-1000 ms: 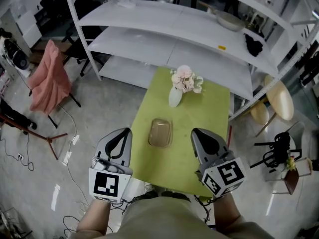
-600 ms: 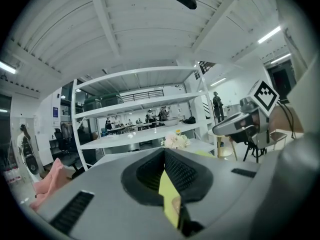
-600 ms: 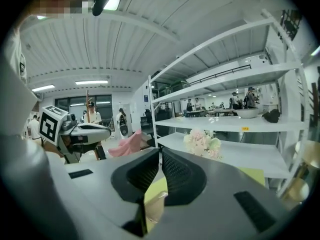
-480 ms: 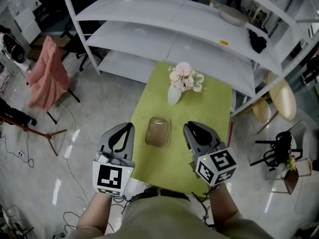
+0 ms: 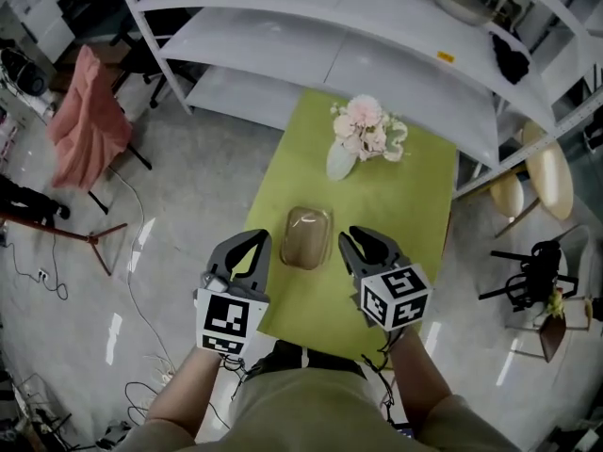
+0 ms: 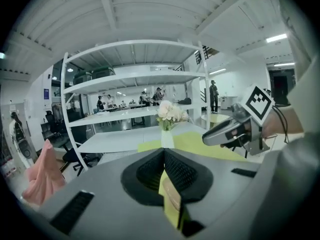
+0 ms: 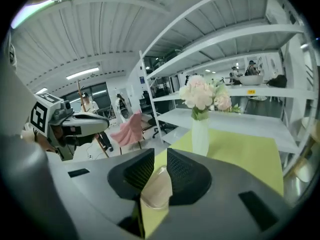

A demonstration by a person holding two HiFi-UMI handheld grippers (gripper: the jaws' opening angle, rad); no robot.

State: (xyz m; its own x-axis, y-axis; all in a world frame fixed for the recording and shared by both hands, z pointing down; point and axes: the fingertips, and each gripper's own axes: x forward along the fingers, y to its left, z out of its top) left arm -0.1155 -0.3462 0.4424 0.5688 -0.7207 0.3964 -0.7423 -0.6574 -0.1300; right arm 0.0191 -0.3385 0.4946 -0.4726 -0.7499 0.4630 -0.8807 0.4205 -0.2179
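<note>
A clear plastic container (image 5: 306,236) lies on the green table (image 5: 415,205), with a white vase of pale flowers (image 5: 353,144) behind it. My left gripper (image 5: 256,238) hovers at the table's left edge, just left of the container, shut with nothing in it (image 6: 163,151). My right gripper (image 5: 353,236) hovers just right of the container, its jaws a narrow slit apart (image 7: 160,154). Through that slit the container (image 7: 159,189) shows below, untouched. The vase (image 7: 201,134) stands ahead of the right gripper.
White metal shelving (image 5: 377,45) runs behind the table. A pink cloth (image 5: 89,116) hangs over a chair at left. Round wooden stools (image 5: 551,172) stand at right, with a dark stand (image 5: 532,271) below them. Cables lie on the floor at left.
Both grippers have moved forward and inward, now flanking the container. The right gripper's jaws, closed before, have parted slightly. The view has shifted toward the table.
</note>
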